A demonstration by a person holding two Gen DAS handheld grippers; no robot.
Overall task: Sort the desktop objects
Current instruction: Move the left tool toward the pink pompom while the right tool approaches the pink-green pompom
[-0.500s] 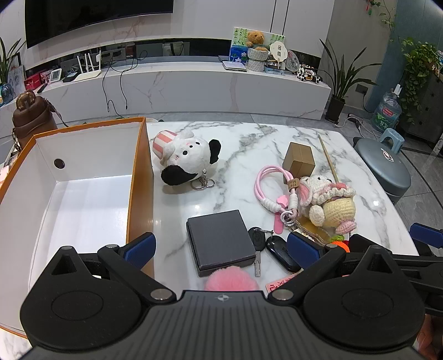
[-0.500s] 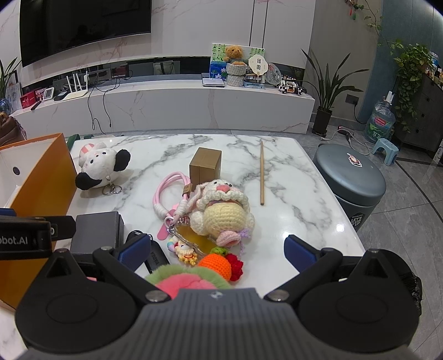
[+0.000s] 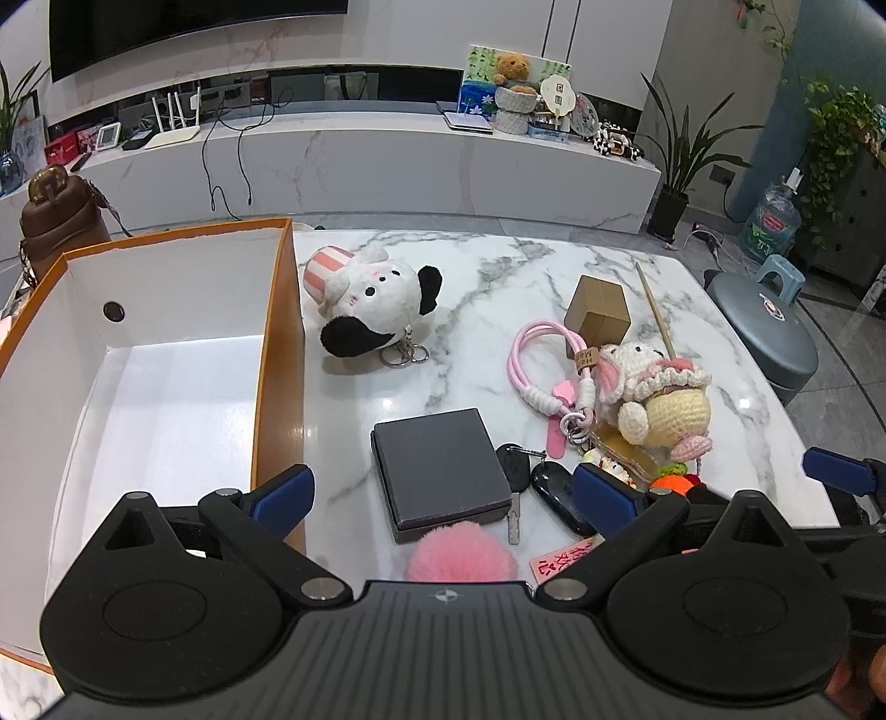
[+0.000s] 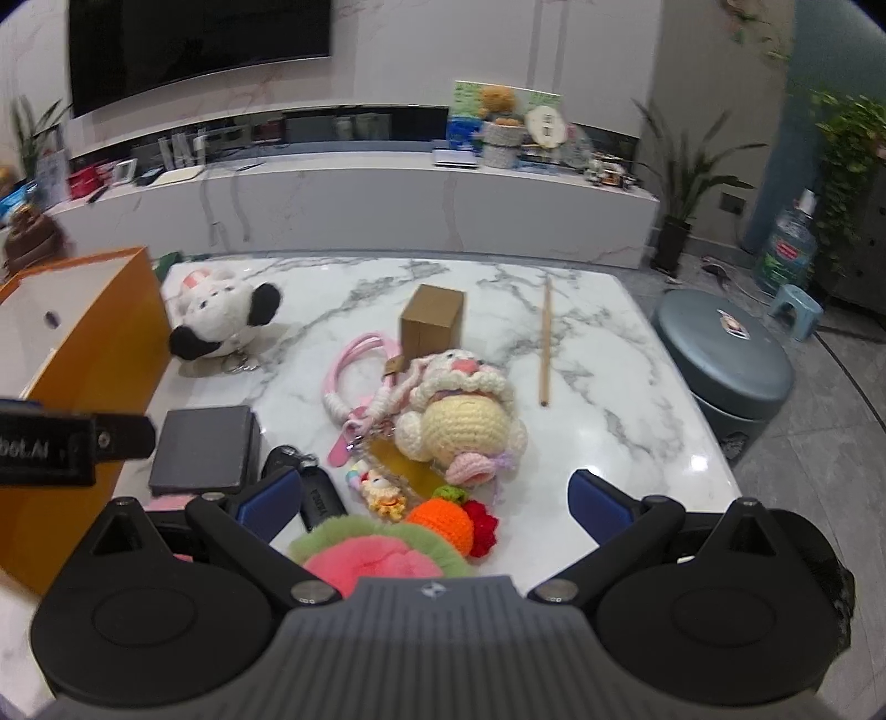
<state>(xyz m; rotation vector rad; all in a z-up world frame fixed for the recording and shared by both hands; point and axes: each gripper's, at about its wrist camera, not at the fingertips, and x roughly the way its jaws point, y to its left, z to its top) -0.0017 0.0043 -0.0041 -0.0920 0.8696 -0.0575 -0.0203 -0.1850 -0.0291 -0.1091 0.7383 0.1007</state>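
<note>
Behind left gripper (image 3: pixel 443 493), half-hidden pink pompom (image 3: pixel 460 551)

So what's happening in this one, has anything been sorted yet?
Not yet. A person holds both grippers over the marble table, left gripper and right gripper both open and holding nothing. The orange box shows nothing inside. The plush, dark case, keys and crochet bunny all lie on the table.

Behind the far edge of the marble-topped table (image 3: pixel 498 266), a long white marble-veined console (image 3: pixel 387 160) is set against a pale wall under a dark television screen (image 4: pixel 194 44), while potted plants (image 3: pixel 678 166), a water jug (image 3: pixel 772 224) and a round grey stool (image 4: pixel 725 354) are placed on the grey tiled floor (image 3: pixel 830 399) at the right.
</note>
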